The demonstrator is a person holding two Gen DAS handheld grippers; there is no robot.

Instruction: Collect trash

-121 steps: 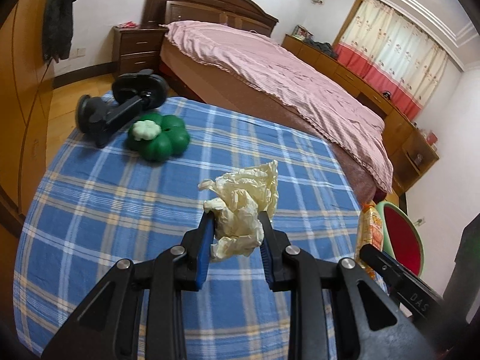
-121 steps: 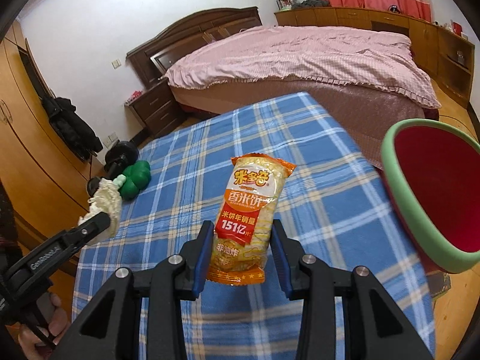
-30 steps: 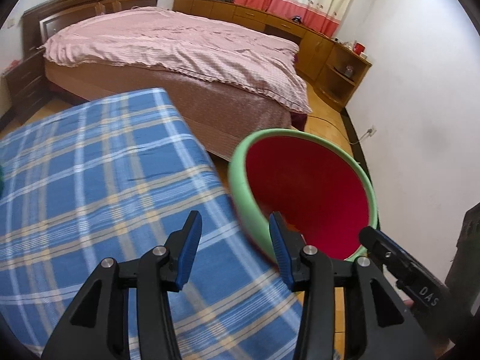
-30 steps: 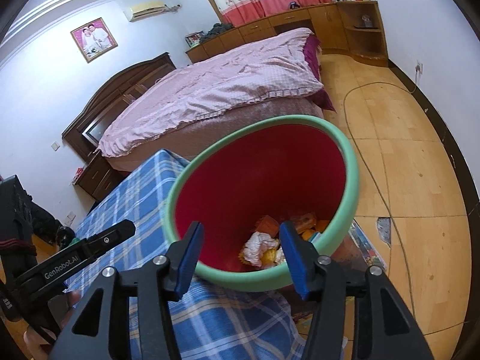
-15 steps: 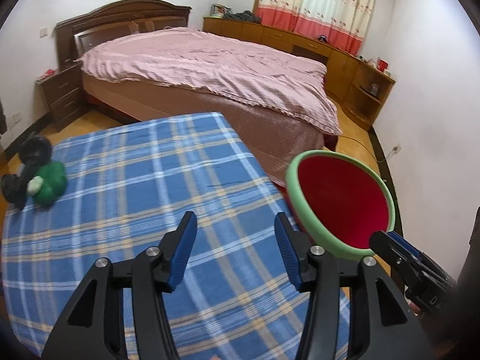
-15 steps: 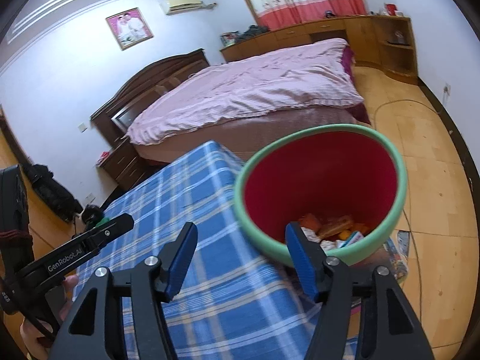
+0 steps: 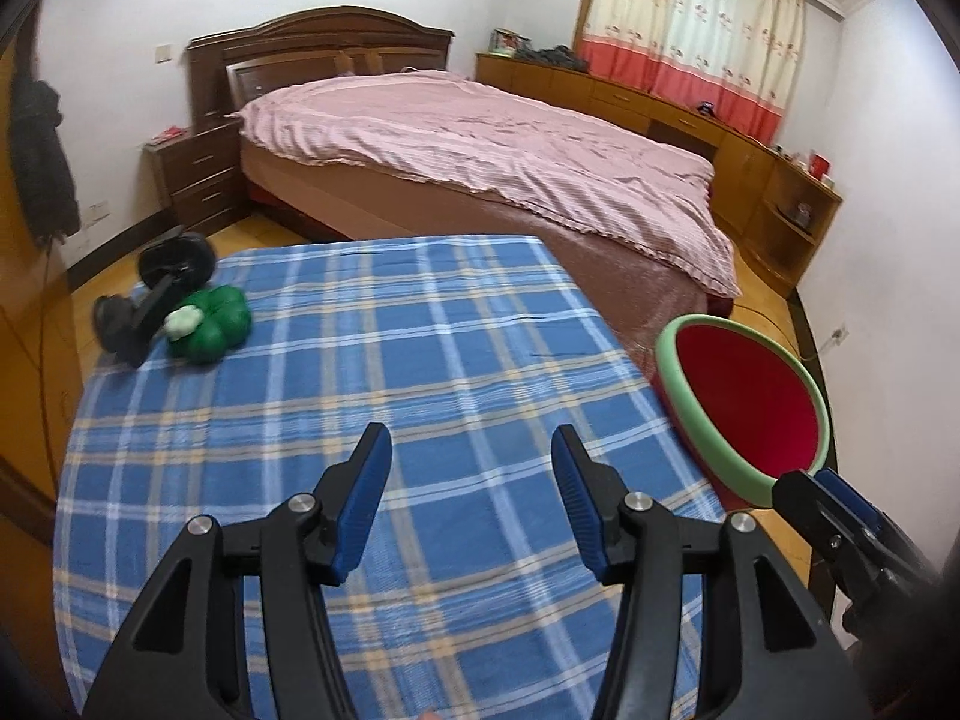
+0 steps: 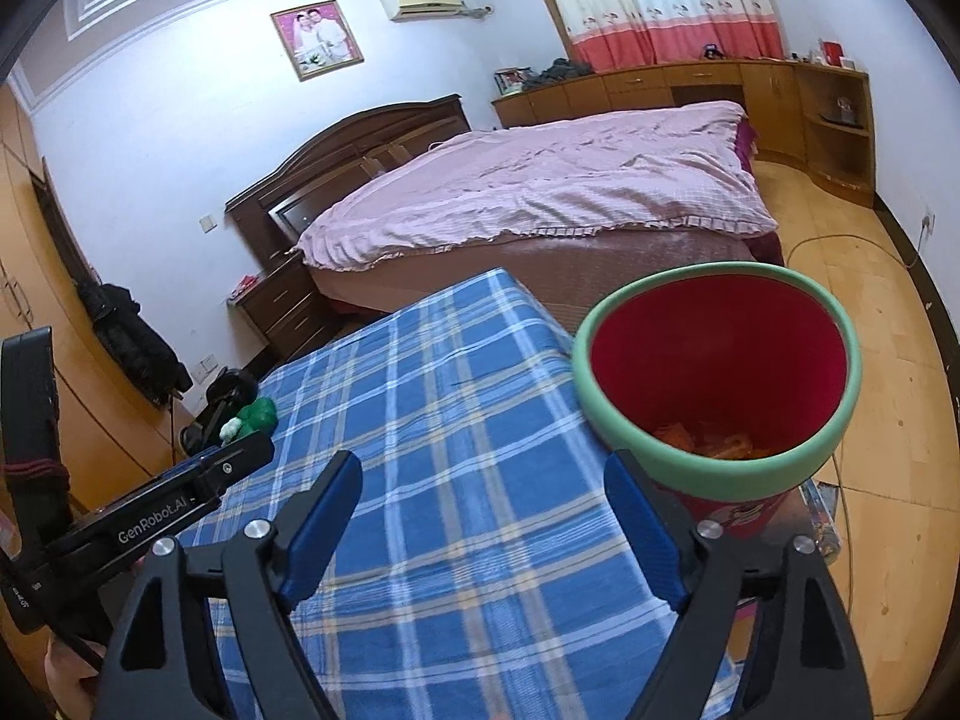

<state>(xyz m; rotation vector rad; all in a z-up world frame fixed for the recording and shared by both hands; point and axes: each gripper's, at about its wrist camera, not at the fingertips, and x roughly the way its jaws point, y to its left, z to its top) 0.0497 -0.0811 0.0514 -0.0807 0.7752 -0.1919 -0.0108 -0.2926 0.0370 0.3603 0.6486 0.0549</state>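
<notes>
A red bin with a green rim (image 7: 670, 360) (image 8: 714, 467) stands beside the right edge of the blue plaid table (image 7: 420, 372) (image 8: 432, 420). Orange wrappers (image 8: 705, 444) lie in its bottom. My left gripper (image 7: 471, 480) is open and empty above the table's near part. My right gripper (image 8: 483, 504) is open and empty, above the table's right edge, just left of the bin. No loose trash shows on the table.
A green toy (image 7: 210, 324) and a black dumbbell-like object (image 7: 156, 294) lie at the table's far left corner. A bed with a pink cover (image 7: 480, 138) stands behind the table. A cable (image 8: 852, 240) runs over the wooden floor right of the bin.
Both grippers held trash four seconds ago, a crumpled tissue in the left, a snack packet in the right. Both are empty now and have drawn back from the bin toward the table.
</notes>
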